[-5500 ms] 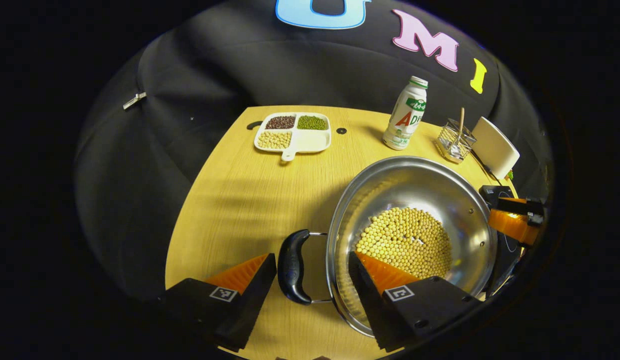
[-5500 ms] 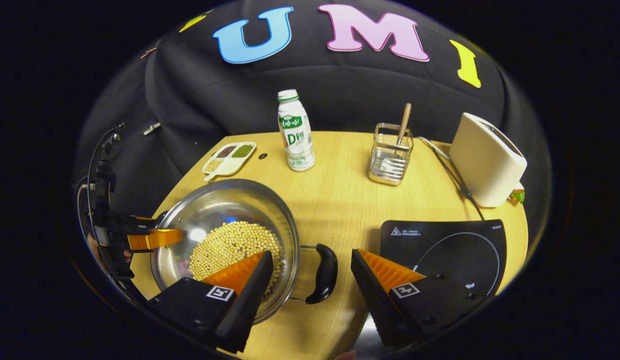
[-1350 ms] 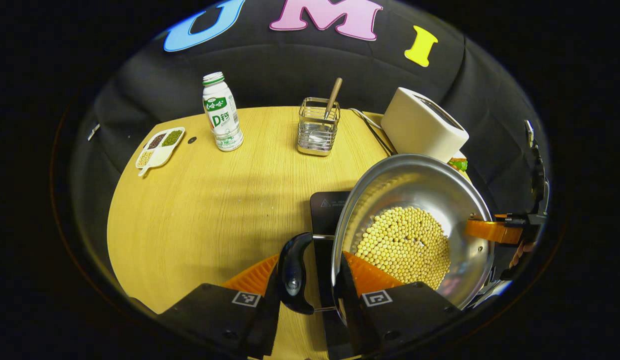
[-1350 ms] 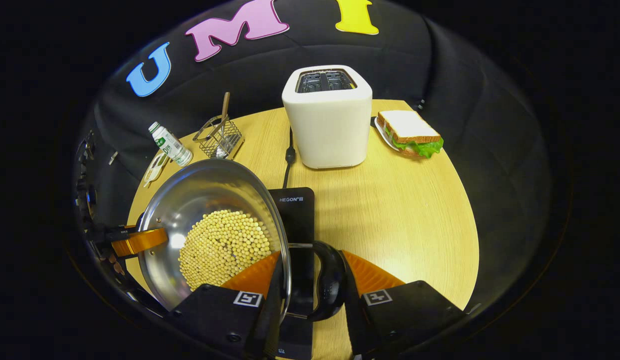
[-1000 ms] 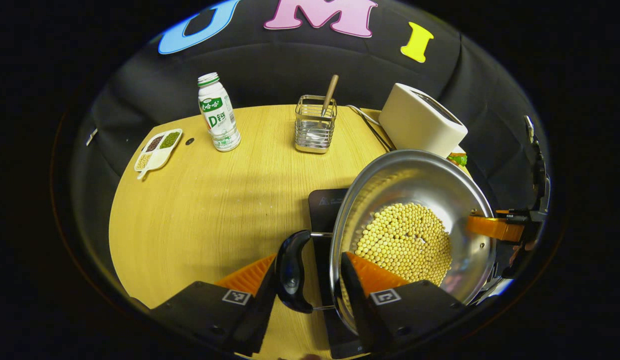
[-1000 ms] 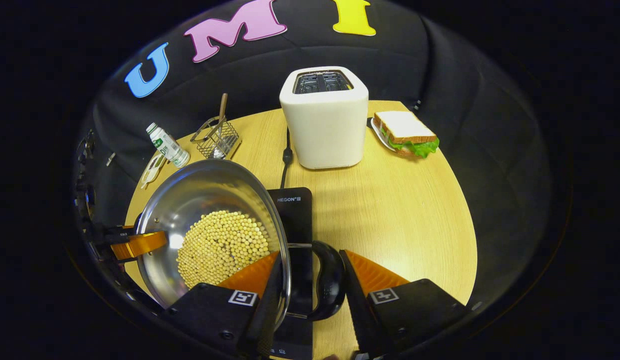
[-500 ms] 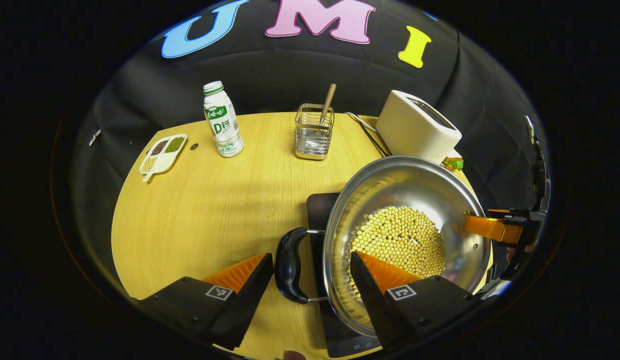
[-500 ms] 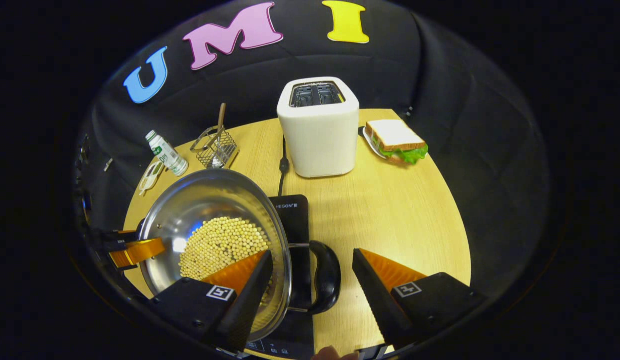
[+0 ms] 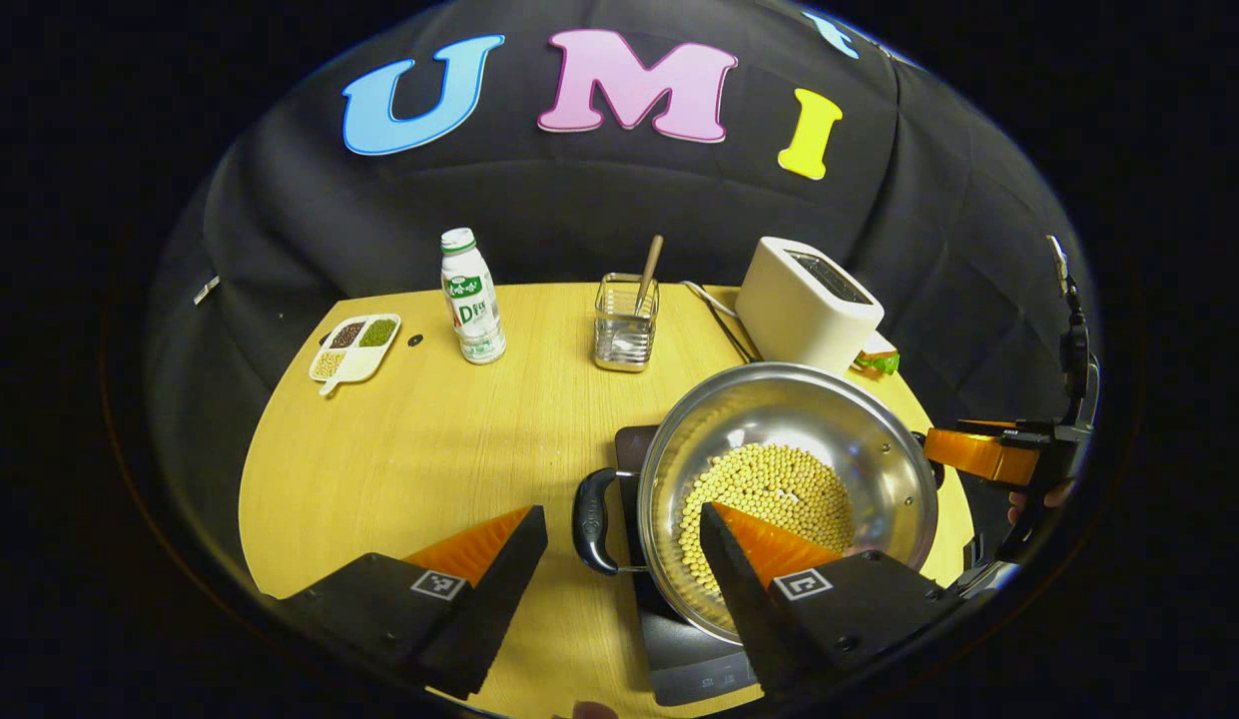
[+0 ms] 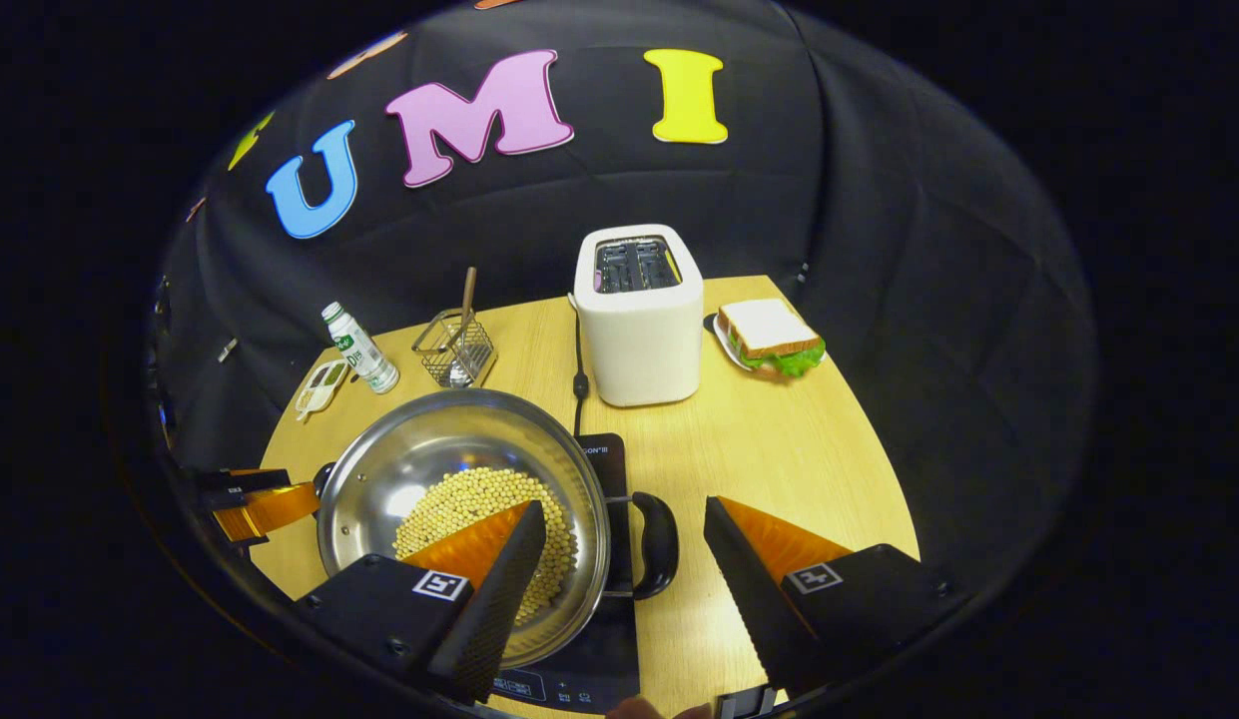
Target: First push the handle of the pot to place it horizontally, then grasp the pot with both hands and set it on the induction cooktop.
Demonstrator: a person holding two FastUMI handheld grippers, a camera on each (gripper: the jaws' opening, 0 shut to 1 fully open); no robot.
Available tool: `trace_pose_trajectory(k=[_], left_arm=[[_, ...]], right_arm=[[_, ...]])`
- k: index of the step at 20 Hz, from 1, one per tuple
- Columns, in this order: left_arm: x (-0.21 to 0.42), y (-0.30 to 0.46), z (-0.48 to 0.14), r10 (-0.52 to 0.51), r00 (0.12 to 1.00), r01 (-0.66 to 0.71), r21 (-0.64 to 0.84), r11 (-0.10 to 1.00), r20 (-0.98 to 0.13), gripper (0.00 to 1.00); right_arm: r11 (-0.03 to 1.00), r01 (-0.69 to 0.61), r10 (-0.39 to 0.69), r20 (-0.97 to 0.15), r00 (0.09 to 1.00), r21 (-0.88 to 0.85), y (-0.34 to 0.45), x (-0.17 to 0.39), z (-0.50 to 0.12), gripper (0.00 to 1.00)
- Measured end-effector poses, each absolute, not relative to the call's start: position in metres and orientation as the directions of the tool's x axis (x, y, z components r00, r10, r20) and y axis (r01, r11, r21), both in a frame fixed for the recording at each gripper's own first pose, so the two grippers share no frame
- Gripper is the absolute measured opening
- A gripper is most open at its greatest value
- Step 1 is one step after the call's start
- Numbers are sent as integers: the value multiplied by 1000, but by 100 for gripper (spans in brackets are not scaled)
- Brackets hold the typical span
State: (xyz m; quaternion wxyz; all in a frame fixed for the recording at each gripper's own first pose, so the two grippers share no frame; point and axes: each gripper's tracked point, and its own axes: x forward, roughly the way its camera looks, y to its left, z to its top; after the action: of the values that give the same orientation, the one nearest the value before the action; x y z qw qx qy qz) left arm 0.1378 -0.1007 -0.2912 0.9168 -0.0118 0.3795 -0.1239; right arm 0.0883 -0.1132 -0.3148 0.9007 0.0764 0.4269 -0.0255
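A steel pot [image 9: 779,414] holding yellow beans [image 9: 769,489] sits on the black induction cooktop [image 9: 679,654] at the table's near right. Its two black side handles lie level. In the left gripper view, my left gripper [image 9: 621,514] is open, raised above and behind the pot's left handle [image 9: 591,507], touching nothing. In the right gripper view, the pot [image 10: 429,449] rests on the cooktop [image 10: 604,459], and my right gripper [image 10: 624,507] is open above the right handle [image 10: 661,544]. Each view also shows the other gripper beyond the pot's far side [image 9: 978,454] [image 10: 260,504].
A white toaster [image 10: 639,320] with its cord stands behind the cooktop, with a sandwich on a plate [image 10: 769,335] to its right. A wire holder with a wooden utensil [image 9: 626,325], a milk bottle [image 9: 472,297] and a divided dish of beans [image 9: 354,345] line the back of the wooden table [image 9: 419,449].
Both grippers opened off the pot's handles and drew up and back. The pot, carried onto the cooktop, now rests on it.
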Motion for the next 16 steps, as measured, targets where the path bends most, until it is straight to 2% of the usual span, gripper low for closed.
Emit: trace_pose_trajectory(k=[9,16], left_arm=[[112,-81,-211,-234,813,200,-122,972,-533,96],[97,-60,-135,-197,913,167,-113,979,-357,96]], right_arm=[[993,89,-27,-566,824,82,-103,92,-205,99],[996,69,-45,-373,927,53,-85,91,-114,99]])
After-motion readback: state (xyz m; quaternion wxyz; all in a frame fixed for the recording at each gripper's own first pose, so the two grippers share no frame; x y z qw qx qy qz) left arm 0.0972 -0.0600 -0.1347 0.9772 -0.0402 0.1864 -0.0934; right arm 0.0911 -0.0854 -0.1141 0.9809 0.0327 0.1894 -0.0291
